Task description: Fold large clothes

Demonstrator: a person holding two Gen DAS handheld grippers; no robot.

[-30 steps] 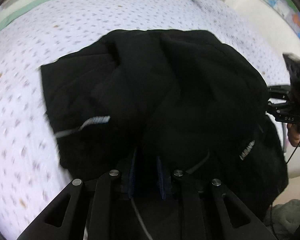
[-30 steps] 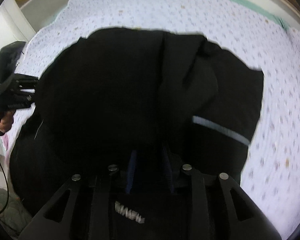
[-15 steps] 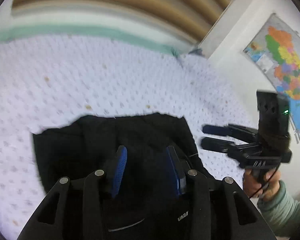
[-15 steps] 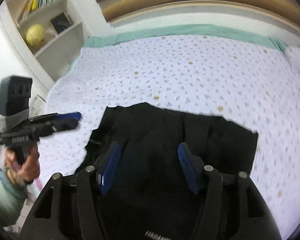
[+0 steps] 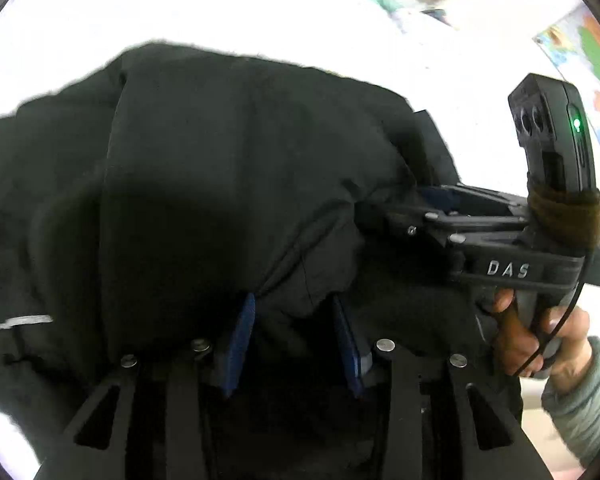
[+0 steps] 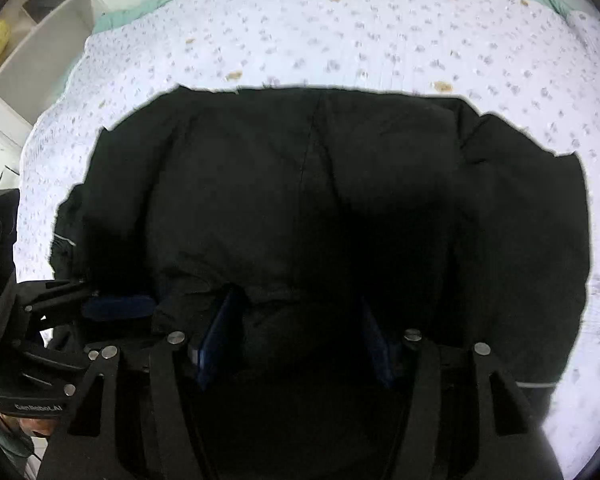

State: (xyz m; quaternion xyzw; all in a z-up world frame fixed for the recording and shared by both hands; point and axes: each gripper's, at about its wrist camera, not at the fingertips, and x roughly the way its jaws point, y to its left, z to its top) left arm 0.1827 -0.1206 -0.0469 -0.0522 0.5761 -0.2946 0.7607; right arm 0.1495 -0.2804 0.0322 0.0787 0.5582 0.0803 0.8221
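Far side: bare bedspread [image 6: 380, 32] runs open beyond the black garment [image 6: 320, 200].
Right side: an open strip of bedspread beside the garment's edge.
Left side: shelf unit [image 6: 40, 40] borders the bed.
Between tools: left tool [image 5: 296, 340] and right tool [image 6: 300, 332] sit close together, garment bunched against both.

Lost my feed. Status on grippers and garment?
Left gripper open, right gripper open, both at near edge of garment. Garment bunched on bed. Nothing blocking.
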